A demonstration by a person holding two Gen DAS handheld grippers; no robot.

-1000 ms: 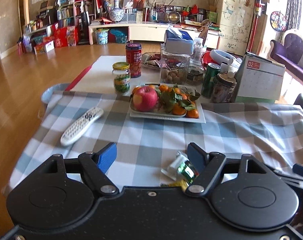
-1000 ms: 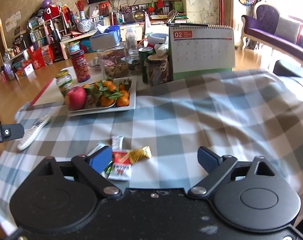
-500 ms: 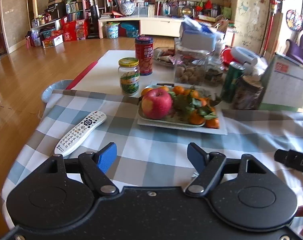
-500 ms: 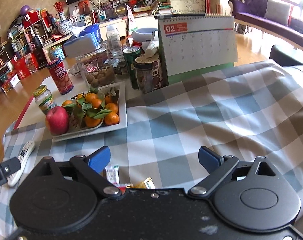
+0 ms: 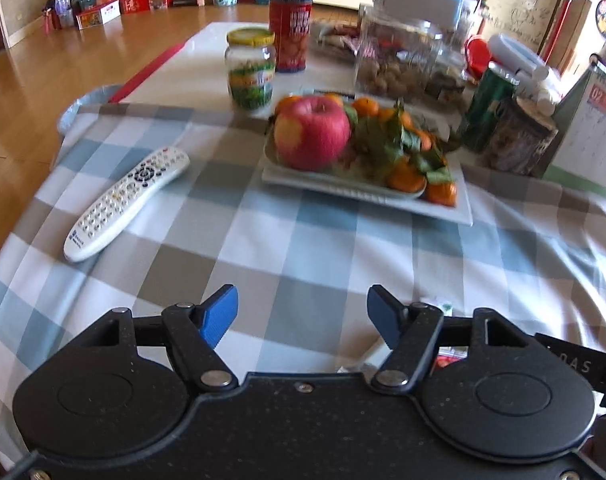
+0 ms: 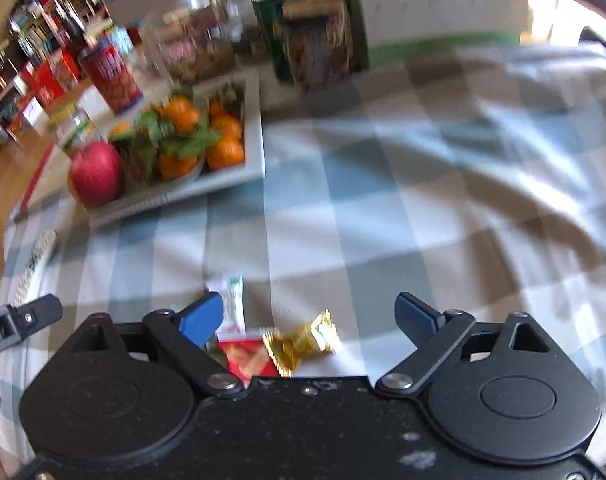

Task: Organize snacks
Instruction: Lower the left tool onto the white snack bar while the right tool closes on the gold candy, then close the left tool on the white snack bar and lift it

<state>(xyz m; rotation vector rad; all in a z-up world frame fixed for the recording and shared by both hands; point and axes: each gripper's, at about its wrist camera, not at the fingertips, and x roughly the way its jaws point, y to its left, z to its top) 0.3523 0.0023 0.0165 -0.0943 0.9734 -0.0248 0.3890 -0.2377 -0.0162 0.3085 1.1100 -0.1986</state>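
Small snack packets lie on the checked tablecloth (image 6: 383, 200). In the right wrist view a gold-wrapped candy (image 6: 303, 340), a red packet (image 6: 247, 360) and a white sachet (image 6: 232, 300) lie close below my right gripper (image 6: 309, 316). Its jaws are closing; the candy sits between them, untouched by the pads. My left gripper (image 5: 303, 312) hangs low over bare cloth, its jaws closing on nothing. A white packet's edge (image 5: 435, 306) peeks out beside its right finger. Part of the left gripper's body (image 6: 19, 320) shows at the right wrist view's left edge.
A white plate (image 5: 455, 216) with a red apple (image 5: 311, 132) and tangerines stands ahead. A white remote (image 5: 123, 200) lies to the left. Behind the plate are a yellow-lidded jar (image 5: 250, 72), a red tin (image 5: 290, 30), a glass jar (image 5: 403, 60), a green can (image 5: 487, 108) and a calendar (image 5: 591, 128).
Both grippers have sunk toward the cloth and tipped downward. The snack packets have come back into view under the right gripper. Both pairs of jaws have narrowed slightly.
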